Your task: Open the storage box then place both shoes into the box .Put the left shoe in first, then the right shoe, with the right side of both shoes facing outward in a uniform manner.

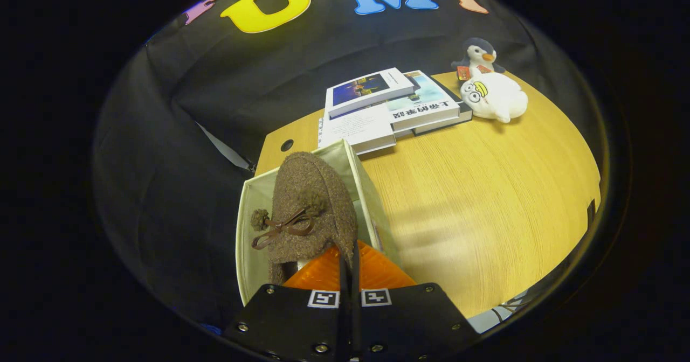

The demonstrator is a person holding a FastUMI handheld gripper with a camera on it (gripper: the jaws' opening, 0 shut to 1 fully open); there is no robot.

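the gripper (349, 265) pinched the brown shoe (310, 206), toe pointing ahead over the open storage box (372, 189).

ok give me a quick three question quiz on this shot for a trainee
1. True or false: the claw is shut on the brown shoe.
2. Where is the shoe? A) on the books B) over the open storage box C) beside the penguin
3. Fill in: the white plush toy lies on the ____ in front of the plush penguin.

Key: 1 true; 2 B; 3 table. The stacked books lie beyond the box.
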